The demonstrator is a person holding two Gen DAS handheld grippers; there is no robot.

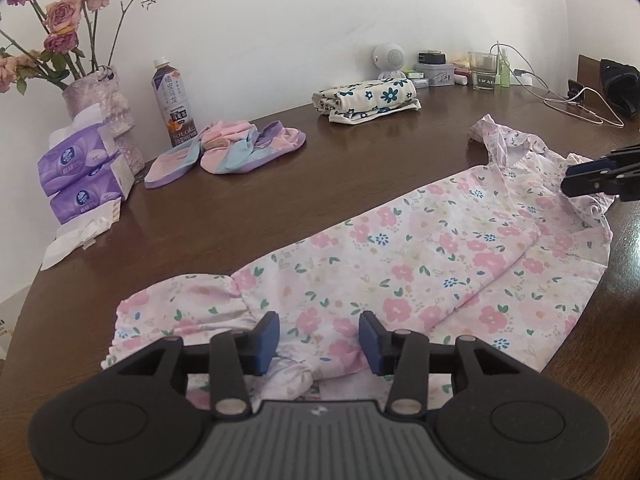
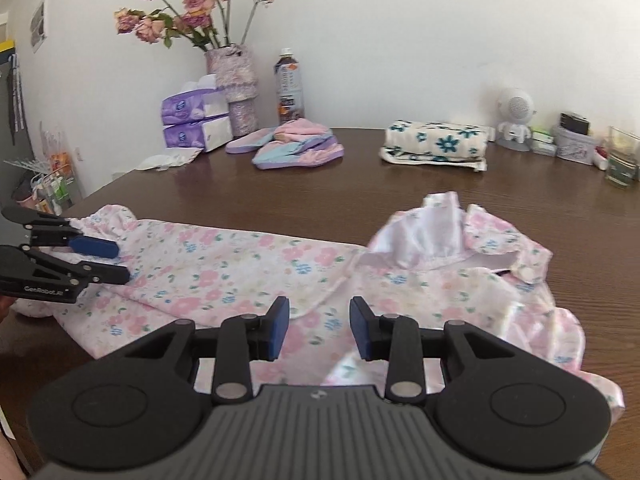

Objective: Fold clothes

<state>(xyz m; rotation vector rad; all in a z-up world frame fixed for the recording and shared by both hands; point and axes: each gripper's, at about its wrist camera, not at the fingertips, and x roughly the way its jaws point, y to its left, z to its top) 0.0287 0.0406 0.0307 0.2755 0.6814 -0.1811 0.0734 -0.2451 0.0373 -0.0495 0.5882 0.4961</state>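
On the dark wooden table (image 1: 280,184), against a white wall (image 1: 320,20), a floral garment (image 1: 400,264).

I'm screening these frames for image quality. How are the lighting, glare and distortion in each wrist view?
Left wrist view: soft, even light, pale glare on the dark table, strong fisheye bending of its edge, dark corner vignette. Right wrist view: similar light, the dress collar slightly blurred, the flowers soft, the left hand-held gripper stretched at the edge.
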